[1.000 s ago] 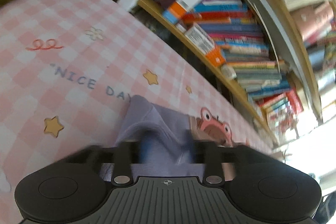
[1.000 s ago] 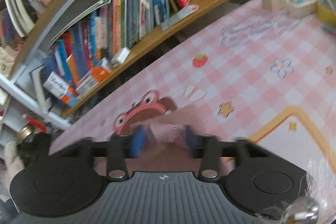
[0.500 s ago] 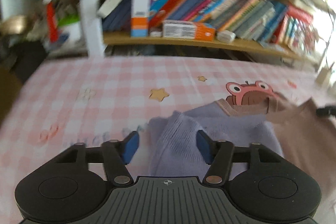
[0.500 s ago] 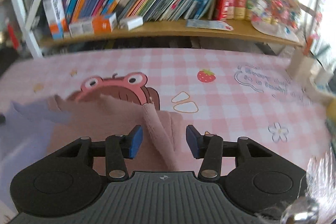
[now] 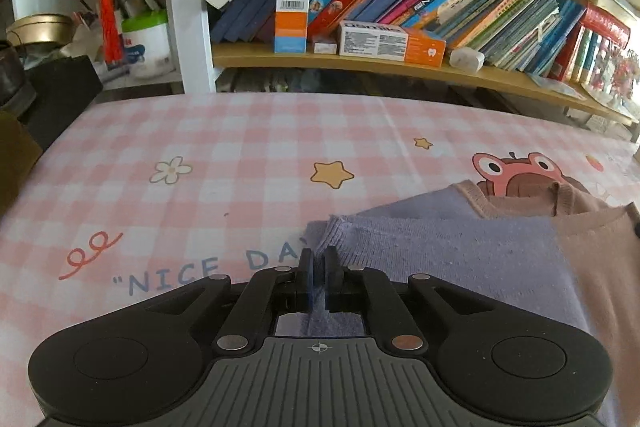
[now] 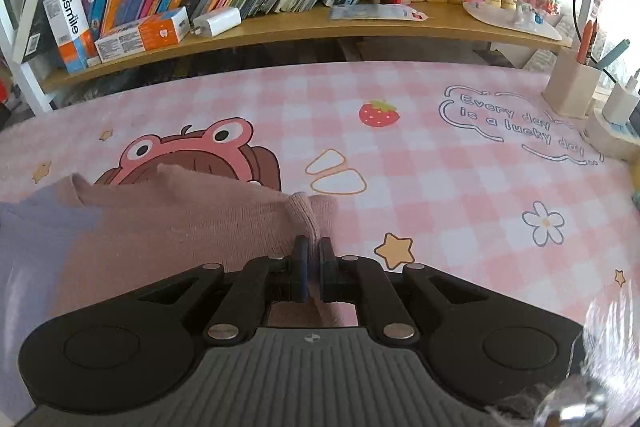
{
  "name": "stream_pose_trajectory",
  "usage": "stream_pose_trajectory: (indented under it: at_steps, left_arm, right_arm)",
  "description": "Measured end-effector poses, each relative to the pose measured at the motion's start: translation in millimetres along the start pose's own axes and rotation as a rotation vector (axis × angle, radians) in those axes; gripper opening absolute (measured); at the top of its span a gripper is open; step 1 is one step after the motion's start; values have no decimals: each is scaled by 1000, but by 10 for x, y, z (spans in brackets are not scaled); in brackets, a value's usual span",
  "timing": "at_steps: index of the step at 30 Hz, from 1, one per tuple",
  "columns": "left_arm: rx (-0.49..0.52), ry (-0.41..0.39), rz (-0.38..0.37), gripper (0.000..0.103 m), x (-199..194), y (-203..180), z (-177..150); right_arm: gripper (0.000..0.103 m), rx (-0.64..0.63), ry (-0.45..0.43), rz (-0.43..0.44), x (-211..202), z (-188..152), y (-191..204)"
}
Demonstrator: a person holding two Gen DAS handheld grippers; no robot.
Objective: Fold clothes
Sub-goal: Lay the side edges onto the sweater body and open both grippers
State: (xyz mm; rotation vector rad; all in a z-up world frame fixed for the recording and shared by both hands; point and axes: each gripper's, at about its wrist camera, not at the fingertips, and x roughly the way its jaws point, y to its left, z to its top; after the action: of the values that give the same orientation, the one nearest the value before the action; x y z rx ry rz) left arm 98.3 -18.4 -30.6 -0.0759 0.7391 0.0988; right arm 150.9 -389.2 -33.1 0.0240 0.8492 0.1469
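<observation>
A knit sweater, lavender (image 5: 452,251) on its left half and dusty pink (image 6: 180,223) on its right, lies on the pink checked table cover (image 5: 248,163). My left gripper (image 5: 319,259) is shut on the lavender edge at the sweater's left side, fabric pinched between its blue pads. In the right wrist view my right gripper (image 6: 313,251) is shut on a bunched fold of the pink knit at the sweater's right edge. The neckline (image 5: 520,207) points toward the bookshelf. The lower part of the sweater is hidden behind both gripper bodies.
A wooden shelf (image 5: 360,63) packed with books runs along the table's far edge, with boxes (image 6: 144,35) on it. A pen holder (image 6: 572,91) and chargers stand at the far right. A dark object (image 5: 60,95) sits past the left table edge.
Both grippers rolled level and sank toward the table. Each pair of jaws went from standing open around the knit fabric to shut on it, left on lavender, right on pink.
</observation>
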Motion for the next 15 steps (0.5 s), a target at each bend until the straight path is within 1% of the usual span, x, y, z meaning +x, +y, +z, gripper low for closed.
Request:
stream_pose_trajectory:
  at_steps: [1, 3, 4, 5, 6, 7, 8, 9, 11, 12, 14, 15]
  left_arm:
    - [-3, 2, 0, 11, 2, 8, 4]
    - [-14, 0, -3, 14, -32, 32, 22]
    - [-20, -4, -5, 14, -62, 42, 32]
    - [-21, -14, -3, 15, -110, 40, 41]
    - [-17, -27, 5, 19, -178, 31, 46]
    - [-14, -42, 12, 23, -256, 24, 43]
    - [-14, -57, 12, 26, -336, 21, 33]
    - [-16, -68, 11, 30, -410, 20, 20]
    - [-30, -78, 9, 33, -543, 20, -22]
    - [-40, -80, 9, 35, -610, 16, -55]
    - [-60, -76, 17, 48, -741, -7, -129]
    - [-67, -77, 23, 58, -798, -28, -163]
  right_arm:
    - [5, -5, 3, -1, -2, 7, 4]
    - [7, -7, 3, -5, -27, 23, 5]
    - [16, -4, 0, -7, -53, 30, 3]
    - [22, 4, -12, -8, -107, 30, 1]
    - [33, 9, -28, -1, -162, 29, 3]
    - [37, 13, -47, 9, -223, 21, 0]
    - [37, 14, -62, 14, -289, 7, 0]
    - [38, 11, -73, 14, -356, -15, 2]
    - [46, 6, -94, 10, -495, -75, 7]
    - [48, 3, -102, 9, -552, -105, 11]
    - [54, -5, -114, 7, -675, -198, 21]
    - [56, -8, -118, 2, -729, -246, 28]
